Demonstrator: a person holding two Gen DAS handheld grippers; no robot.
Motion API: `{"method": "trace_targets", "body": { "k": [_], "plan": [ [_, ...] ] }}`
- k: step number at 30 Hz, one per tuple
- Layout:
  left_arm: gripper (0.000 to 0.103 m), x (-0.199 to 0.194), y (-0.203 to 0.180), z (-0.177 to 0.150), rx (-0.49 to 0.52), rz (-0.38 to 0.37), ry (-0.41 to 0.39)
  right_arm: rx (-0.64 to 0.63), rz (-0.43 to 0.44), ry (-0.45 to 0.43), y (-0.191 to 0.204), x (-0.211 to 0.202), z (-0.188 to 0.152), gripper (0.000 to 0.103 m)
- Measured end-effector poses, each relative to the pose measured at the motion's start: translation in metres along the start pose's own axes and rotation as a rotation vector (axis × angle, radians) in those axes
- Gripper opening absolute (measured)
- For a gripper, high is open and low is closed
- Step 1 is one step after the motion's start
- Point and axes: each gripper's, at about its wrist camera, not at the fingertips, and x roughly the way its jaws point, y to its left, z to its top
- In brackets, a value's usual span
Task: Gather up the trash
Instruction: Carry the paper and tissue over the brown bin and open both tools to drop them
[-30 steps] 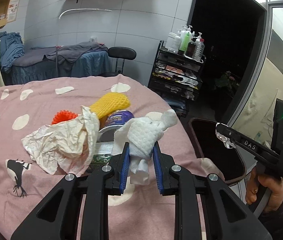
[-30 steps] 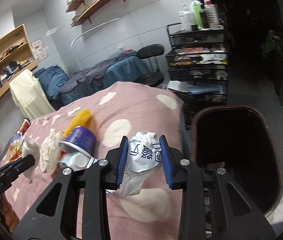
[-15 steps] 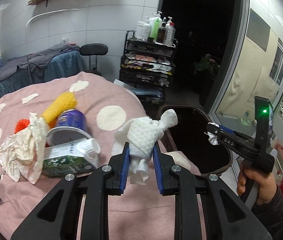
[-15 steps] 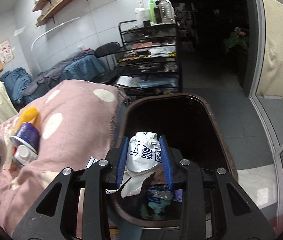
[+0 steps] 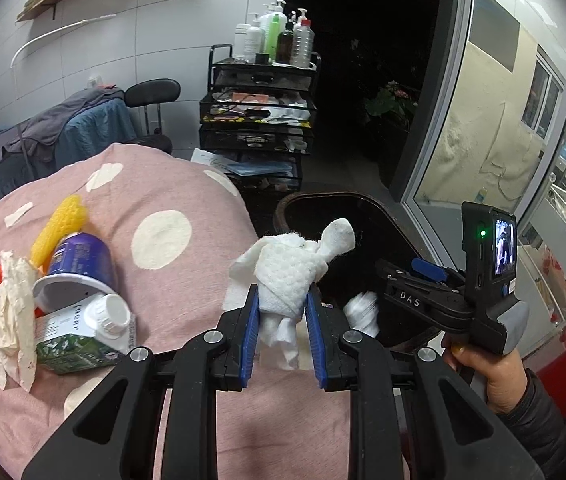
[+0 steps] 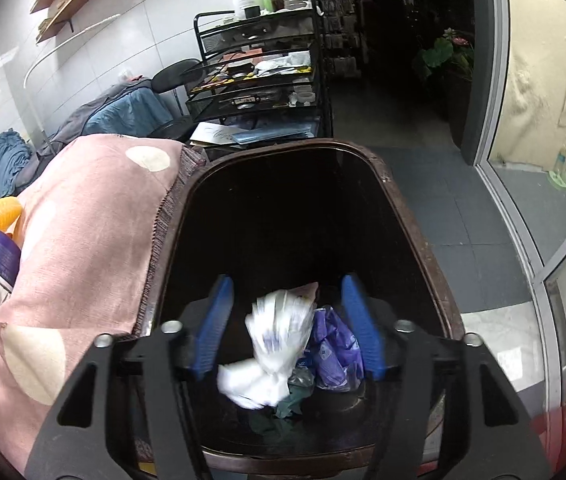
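Note:
My left gripper (image 5: 282, 332) is shut on a white crumpled tissue (image 5: 289, 276) and holds it above the pink table's right edge, beside the dark bin (image 5: 323, 204). My right gripper (image 6: 287, 328) is open over the bin (image 6: 411, 216). A white crumpled wrapper (image 6: 275, 332) is blurred between the jaws, falling into the bin. It also shows in the left wrist view (image 5: 361, 310), below the right gripper (image 5: 387, 280). On the table lie a purple cup (image 5: 77, 262), a green carton (image 5: 83, 334), crumpled paper (image 5: 3, 320) and yellow foam netting (image 5: 59, 224).
The bin holds purple and dark trash (image 6: 335, 352). A black wire cart (image 5: 259, 120) with bottles stands behind the bin. A chair (image 5: 151, 96) and a draped bed (image 5: 43, 140) stand at the back left. A glass door (image 5: 491, 120) is at the right.
My right gripper moved from the table to over the bin, opened and let go of the wrapper, which is dropping. My left gripper swung right toward the bin with the tissue.

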Motion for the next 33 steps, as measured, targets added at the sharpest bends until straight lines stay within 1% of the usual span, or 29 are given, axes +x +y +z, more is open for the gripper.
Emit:
{"method": "trace_targets", "body": {
  "k": [5,10,15,22,28,33],
  "plan": [
    [0.023,0.014,-0.013,0.006,0.026,-0.023,0.024,0.031,-0.009,-0.029,-0.012,-0.010,-0.001,0.070],
    [0.023,0.029,-0.031,0.014,0.061,-0.049,0.047,0.073,-0.035,-0.064,-0.028,-0.023,0.001,0.074],
    [0.023,0.043,-0.049,0.019,0.097,-0.067,0.070,0.124,-0.071,-0.097,-0.048,-0.036,0.004,0.075],
    [0.023,0.074,-0.073,0.024,0.140,-0.087,0.137,0.178,-0.122,-0.120,-0.075,-0.046,0.008,0.075],
    [0.023,0.098,-0.087,0.023,0.163,-0.089,0.191,0.199,-0.138,-0.127,-0.088,-0.048,0.010,0.077],
    [0.025,0.111,-0.092,0.023,0.162,-0.091,0.218,0.208,-0.143,-0.128,-0.092,-0.047,0.010,0.078]
  ]
}}
